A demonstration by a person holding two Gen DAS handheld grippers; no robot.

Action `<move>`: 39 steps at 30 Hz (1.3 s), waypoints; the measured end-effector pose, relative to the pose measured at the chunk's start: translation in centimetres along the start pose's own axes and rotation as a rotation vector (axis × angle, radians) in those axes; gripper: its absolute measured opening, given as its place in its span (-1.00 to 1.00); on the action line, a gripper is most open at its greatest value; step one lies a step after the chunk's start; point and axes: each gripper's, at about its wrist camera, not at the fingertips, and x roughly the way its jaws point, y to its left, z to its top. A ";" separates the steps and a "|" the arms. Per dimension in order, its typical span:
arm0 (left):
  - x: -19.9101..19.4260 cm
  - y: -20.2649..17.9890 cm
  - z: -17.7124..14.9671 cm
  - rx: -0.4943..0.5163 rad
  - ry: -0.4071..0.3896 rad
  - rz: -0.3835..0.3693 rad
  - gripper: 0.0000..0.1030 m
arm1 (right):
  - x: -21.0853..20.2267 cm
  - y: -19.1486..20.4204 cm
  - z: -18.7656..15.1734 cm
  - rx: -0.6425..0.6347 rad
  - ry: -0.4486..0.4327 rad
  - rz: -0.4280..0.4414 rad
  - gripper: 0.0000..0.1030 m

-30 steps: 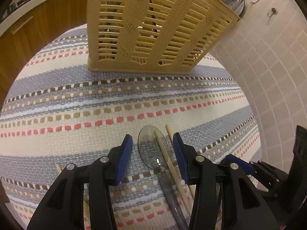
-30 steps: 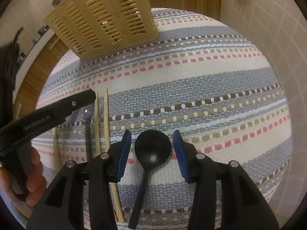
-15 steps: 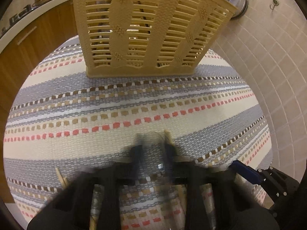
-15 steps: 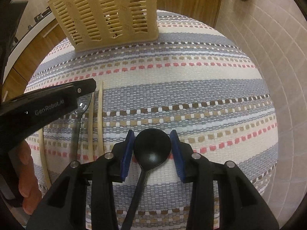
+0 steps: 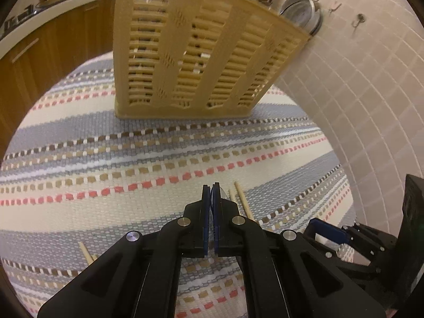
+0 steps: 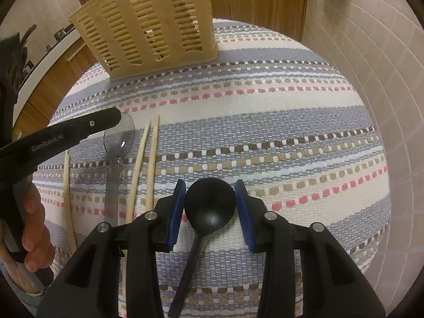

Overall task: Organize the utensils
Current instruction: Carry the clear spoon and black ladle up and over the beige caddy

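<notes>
On the striped mat [image 6: 265, 137], the clear spoon [image 6: 119, 137] sits pinched in the shut left gripper [image 5: 211, 198] and the black spoon [image 6: 210, 204] clamped between the right gripper's [image 6: 210, 206] part-open jaws: pickup step, next lifting both toward the slotted basket [image 5: 196, 61].

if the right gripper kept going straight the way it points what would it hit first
Most likely the striped mat just beyond the black spoon that sits between the right gripper's blue pads. It points steeply down, so the basket farther back looks out of line, though depth is hard to judge.
</notes>
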 end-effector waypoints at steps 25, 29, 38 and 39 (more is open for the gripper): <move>-14.4 -1.3 3.4 0.209 -0.635 0.117 -1.00 | -12.0 4.1 5.9 -0.115 -0.501 -0.031 -0.32; -14.7 -1.4 4.8 0.243 -0.706 0.180 -1.00 | -12.8 5.4 8.1 -0.136 -0.565 -0.032 -0.32; -12.7 -0.2 6.6 0.227 -0.734 0.217 -1.00 | -13.3 7.4 11.6 -0.175 -0.643 0.000 -0.32; -12.5 0.0 6.5 0.226 -0.735 0.220 -1.00 | -13.7 7.5 12.0 -0.176 -0.657 0.010 -0.32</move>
